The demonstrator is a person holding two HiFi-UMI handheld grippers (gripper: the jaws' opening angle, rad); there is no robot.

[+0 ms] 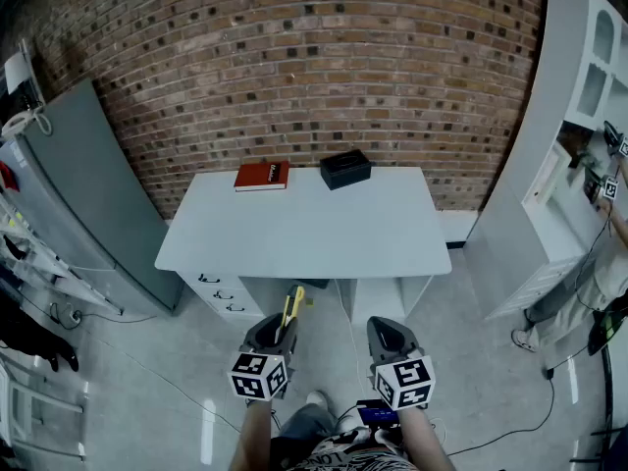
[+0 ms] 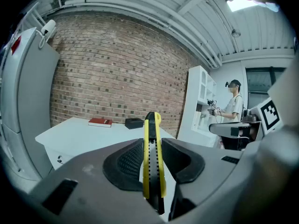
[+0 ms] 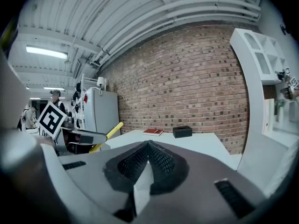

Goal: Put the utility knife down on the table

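So, utility knife (image 2: 152, 157) clamped between left gripper (image 1: 280, 330) jaws, yellow tip poking out front, held short of desk (image 1: 304, 238) near edge. Right gripper (image 3: 148, 146) jaws pressed together, nothing between. Red book (image 1: 261, 176), black box (image 1: 344, 169) along desk far edge.

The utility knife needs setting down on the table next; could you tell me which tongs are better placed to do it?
Left. The left tongs are shut on the utility knife and face the white table; the right tongs are shut and empty.
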